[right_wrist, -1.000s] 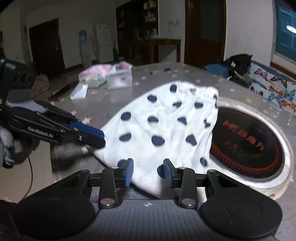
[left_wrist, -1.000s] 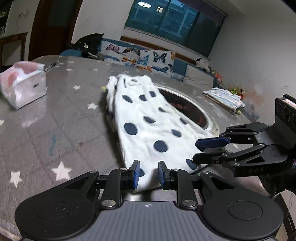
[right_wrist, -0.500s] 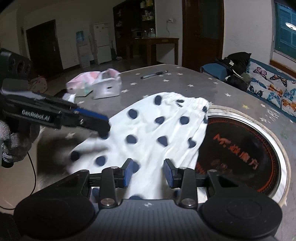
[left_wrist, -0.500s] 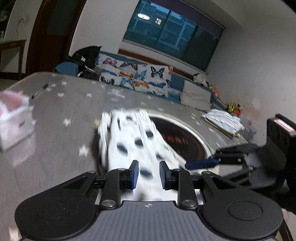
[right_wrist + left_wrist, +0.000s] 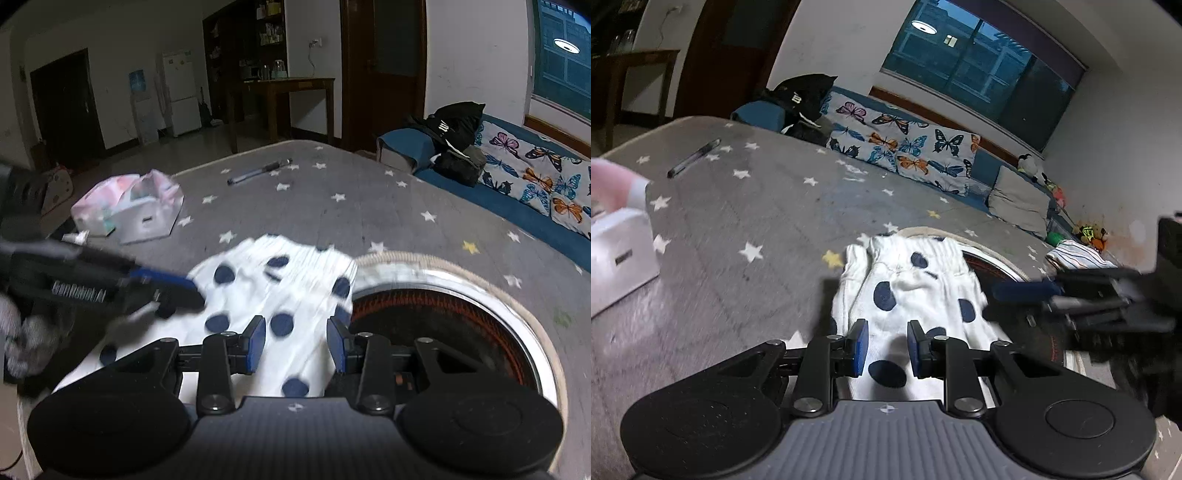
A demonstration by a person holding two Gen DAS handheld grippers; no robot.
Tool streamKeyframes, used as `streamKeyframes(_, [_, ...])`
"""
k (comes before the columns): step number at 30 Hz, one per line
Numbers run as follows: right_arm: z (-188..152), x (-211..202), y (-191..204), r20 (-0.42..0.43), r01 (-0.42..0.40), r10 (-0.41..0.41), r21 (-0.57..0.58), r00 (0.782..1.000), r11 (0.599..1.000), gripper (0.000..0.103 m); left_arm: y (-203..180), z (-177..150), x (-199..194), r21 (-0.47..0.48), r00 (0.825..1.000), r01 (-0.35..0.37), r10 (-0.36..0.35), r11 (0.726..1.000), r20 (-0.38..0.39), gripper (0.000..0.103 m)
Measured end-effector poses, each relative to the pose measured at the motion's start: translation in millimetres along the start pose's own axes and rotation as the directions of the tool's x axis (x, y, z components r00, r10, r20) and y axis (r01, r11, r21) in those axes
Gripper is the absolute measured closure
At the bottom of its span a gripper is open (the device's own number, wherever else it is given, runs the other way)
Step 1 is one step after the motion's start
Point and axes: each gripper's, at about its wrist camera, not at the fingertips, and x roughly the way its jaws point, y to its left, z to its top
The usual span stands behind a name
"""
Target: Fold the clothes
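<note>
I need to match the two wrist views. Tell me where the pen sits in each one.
Left wrist: pen upper left, on the starred tablecloth, beyond the white box.
Right wrist: pen top centre, on the tablecloth's far side.
Shared landmark: the round burner beside the spotted garment.

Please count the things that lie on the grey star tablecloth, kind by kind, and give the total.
Polka-dot garment: 1
Folded striped cloth: 1
Tissue packs: 2
Pen: 1
Total: 5
</note>
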Motion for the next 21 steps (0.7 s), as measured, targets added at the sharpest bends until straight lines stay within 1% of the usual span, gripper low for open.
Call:
streamKeyframes(3, [7.6,17.3,-4.6,0.004,-0.011,0.011,0.010,1.000,1.000,0.067,1.6,-3.9,-1.0,-0.010,1.000,0.000,0.000,1.000,-0.002,0.079])
streamKeyframes(6, [7.1,34.2,-11.3,-0.016,-0.017,0.018,0.029,1.000,0.999,0.067,4.0,-5.2,-0.5,-0.018,1.000,-0.003,0.003,1.000,-0.005,0.079])
streamKeyframes(9, [5.6,32.6,-17.1,0.005,-0.040,0.040,0.061,0.999,0.997,0.066,5.9,-6.3,-0.6,-0.023,1.000,-0.004,0.004,1.000,-0.007,0.079])
streamKeyframes(11, [5.2,26.1,-22.2,0.023,-0.055,0.053,0.097,0.998,0.994,0.062,4.7,-6.3,-2.3,-0.014,1.000,-0.005,0.005,1.000,-0.006,0.078])
streamKeyframes(13, [4.5,20.2,-27.6,0.033,-0.059,0.055,0.126,0.998,0.990,0.054,2.9,-5.8,-4.6,-0.011,1.000,-0.006,0.006,1.000,-0.004,0.077])
streamKeyframes(14, [3.5,19.6,-31.4,0.032,-0.062,0.058,0.143,0.998,0.988,0.052,1.6,-6.9,-8.4,-0.010,1.000,-0.003,0.003,1.000,-0.001,0.077])
streamKeyframes(17, [-0.2,19.8,-43.6,0.026,-0.076,0.072,0.201,0.997,0.977,0.049,-2.4,-10.3,-19.6,-0.009,1.000,0.006,-0.006,1.000,0.007,0.076])
streamKeyframes(19, [-3.5,26.1,-50.6,0.011,-0.102,0.103,0.245,0.995,0.964,0.048,-5.1,-13.2,-27.1,-0.006,1.000,0.011,-0.011,1.000,0.011,0.071])
streamKeyframes(21, [-6.9,33.9,-55.6,-0.005,-0.127,0.134,0.282,0.991,0.951,0.048,-8.4,-18.6,-35.5,0.003,1.000,0.015,-0.015,1.000,0.007,0.068])
